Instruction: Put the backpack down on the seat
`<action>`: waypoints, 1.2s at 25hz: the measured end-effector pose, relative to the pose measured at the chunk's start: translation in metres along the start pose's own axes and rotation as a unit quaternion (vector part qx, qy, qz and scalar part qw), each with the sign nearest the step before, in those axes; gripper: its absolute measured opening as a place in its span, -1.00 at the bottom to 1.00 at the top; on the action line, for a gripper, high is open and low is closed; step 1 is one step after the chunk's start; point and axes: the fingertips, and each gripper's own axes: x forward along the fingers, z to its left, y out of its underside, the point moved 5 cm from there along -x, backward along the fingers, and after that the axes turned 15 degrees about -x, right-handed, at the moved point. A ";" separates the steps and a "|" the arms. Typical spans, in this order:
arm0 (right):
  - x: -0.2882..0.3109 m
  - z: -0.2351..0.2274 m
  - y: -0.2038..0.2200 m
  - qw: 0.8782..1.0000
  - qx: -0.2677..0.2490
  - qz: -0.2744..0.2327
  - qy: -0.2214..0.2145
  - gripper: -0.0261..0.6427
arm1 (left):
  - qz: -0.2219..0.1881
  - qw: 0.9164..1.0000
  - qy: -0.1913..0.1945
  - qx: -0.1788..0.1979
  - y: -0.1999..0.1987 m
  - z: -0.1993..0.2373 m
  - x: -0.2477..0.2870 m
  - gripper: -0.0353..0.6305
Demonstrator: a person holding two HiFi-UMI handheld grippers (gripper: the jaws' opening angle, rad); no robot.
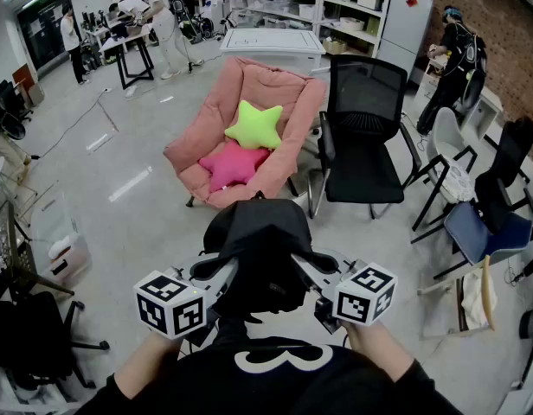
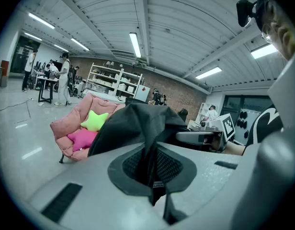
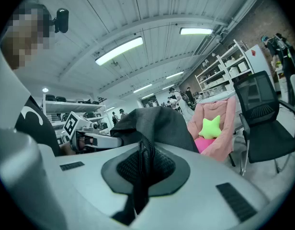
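A black backpack (image 1: 260, 240) hangs in the air in front of me, held from both sides. My left gripper (image 1: 225, 277) is shut on a strap of the backpack (image 2: 138, 123), pinched between its pads. At the other side my right gripper (image 1: 303, 271) is shut on the backpack (image 3: 157, 123) fabric too. Beyond it stands the pink folding seat (image 1: 216, 119) with a green star cushion (image 1: 254, 124) and a pink star cushion (image 1: 232, 164). The seat (image 2: 66, 128) shows left of the bag in the left gripper view, and the seat (image 3: 224, 123) shows right of it in the right gripper view.
A black mesh office chair (image 1: 363, 137) stands right of the pink seat. More chairs (image 1: 483, 223) crowd the right side. A white table (image 1: 272, 41) is behind the seat. People work at benches (image 1: 132, 33) far left and at shelves (image 1: 452, 59) far right. Open grey floor lies left.
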 end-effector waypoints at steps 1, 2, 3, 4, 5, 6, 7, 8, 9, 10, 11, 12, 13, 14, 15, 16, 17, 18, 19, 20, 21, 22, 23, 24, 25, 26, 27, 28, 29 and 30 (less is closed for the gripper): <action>0.004 -0.005 -0.003 1.000 -0.001 0.000 0.003 -0.88 | 0.000 1.000 0.002 0.001 -0.006 0.004 0.004 -0.85; 0.009 -0.009 -0.006 1.000 -0.002 0.000 0.005 -0.88 | 0.001 1.000 0.004 0.002 -0.012 0.007 0.007 -0.85; 0.013 -0.013 -0.007 1.000 -0.002 0.001 0.007 -0.88 | 0.002 1.000 0.005 0.002 -0.016 0.011 0.010 -0.85; 0.018 -0.016 -0.007 1.000 -0.001 0.002 0.007 -0.88 | 0.004 1.000 0.005 0.002 -0.019 0.016 0.012 -0.85; 0.023 -0.018 -0.007 1.000 0.001 0.004 0.008 -0.88 | 0.005 1.000 0.005 0.001 -0.021 0.021 0.014 -0.85; 0.028 -0.020 -0.007 1.000 0.002 0.005 0.009 -0.88 | 0.007 1.000 0.005 -0.001 -0.024 0.026 0.015 -0.85; 0.033 -0.023 -0.007 1.000 0.003 0.006 0.009 -0.88 | 0.008 1.000 0.005 -0.002 -0.027 0.032 0.017 -0.85; 0.039 -0.026 -0.007 1.000 0.005 0.007 0.010 -0.88 | 0.009 1.000 0.005 -0.003 -0.031 0.037 0.020 -0.85; 0.046 -0.030 -0.007 1.000 0.008 0.007 0.010 -0.88 | 0.011 1.000 0.006 -0.005 -0.034 0.043 0.023 -0.85; 0.052 -0.034 -0.007 1.000 0.011 0.008 0.011 -0.88 | 0.013 1.000 0.006 -0.006 -0.039 0.049 0.026 -0.85; 0.059 -0.038 -0.007 1.000 0.015 0.009 0.011 -0.88 | 0.015 1.000 0.006 -0.008 -0.043 0.056 0.029 -0.85; 0.067 -0.043 -0.008 1.000 0.019 0.010 0.012 -0.88 | 0.017 1.000 0.006 -0.009 -0.048 0.064 0.033 -0.85; 0.076 -0.048 -0.008 1.000 0.023 0.011 0.012 -0.88 | 0.019 1.000 0.006 -0.012 -0.053 0.072 0.036 -0.85; 0.085 -0.052 -0.009 1.000 0.026 0.013 0.012 -0.88 | 0.021 1.000 0.006 -0.014 -0.059 0.080 0.039 -0.85; 0.094 -0.057 -0.009 0.999 0.029 0.014 0.012 -0.88 | 0.022 1.000 0.006 -0.016 -0.064 0.089 0.042 -0.85; 0.104 -0.062 -0.010 0.999 0.032 0.016 0.012 -0.88 | 0.024 1.000 0.005 -0.019 -0.070 0.098 0.046 -0.85; 0.113 -0.068 -0.010 0.999 0.035 0.018 0.012 -0.88 | 0.026 0.999 0.005 -0.021 -0.076 0.107 0.051 -0.85; 0.122 -0.073 -0.011 0.999 0.038 0.020 0.011 -0.88 | 0.028 0.999 0.005 -0.024 -0.081 0.116 0.055 -0.85; 0.132 -0.079 -0.012 0.999 0.041 0.021 0.011 -0.88 | 0.031 0.999 0.004 -0.027 -0.087 0.125 0.059 -0.85; 0.141 -0.084 -0.013 0.999 0.044 0.023 0.010 -0.88 | 0.033 0.999 0.004 -0.029 -0.093 0.133 0.062 -0.85; 0.151 -0.090 -0.015 0.999 0.047 0.025 0.010 -0.88 | 0.035 0.999 0.004 -0.031 -0.100 0.142 0.066 -0.85; 0.162 -0.095 -0.017 0.998 0.049 0.027 0.010 -0.88 | 0.036 0.999 0.004 -0.032 -0.107 0.151 0.068 -0.85; 0.173 -0.100 -0.019 0.998 0.051 0.029 0.010 -0.88 | 0.037 0.999 0.004 -0.033 -0.115 0.161 0.071 -0.85; 0.184 -0.106 -0.021 0.998 0.053 0.030 0.010 -0.88 | 0.038 0.999 0.003 -0.035 -0.122 0.171 0.074 -0.85; 0.196 -0.111 -0.024 0.998 0.055 0.032 0.009 -0.88 | 0.040 0.999 0.002 -0.035 -0.130 0.181 0.077 -0.85; 0.207 -0.116 -0.026 0.998 0.057 0.033 0.009 -0.88 | 0.041 0.999 0.002 -0.036 -0.138 0.190 0.080 -0.85; 0.217 -0.121 -0.028 0.998 0.058 0.035 0.008 -0.88 | 0.042 0.998 0.001 -0.037 -0.146 0.200 0.083 -0.85; 0.228 -0.126 -0.031 0.998 0.060 0.036 0.007 -0.88 | 0.042 0.998 0.001 -0.038 -0.154 0.209 0.086 -0.85; 0.238 -0.130 -0.035 0.997 0.061 0.036 0.006 -0.88 | 0.043 0.998 0.000 -0.039 -0.162 0.217 0.087 -0.85; 0.249 -0.134 -0.038 0.997 0.062 0.036 0.004 -0.88 | 0.043 0.998 0.000 -0.040 -0.171 0.226 0.089 -0.85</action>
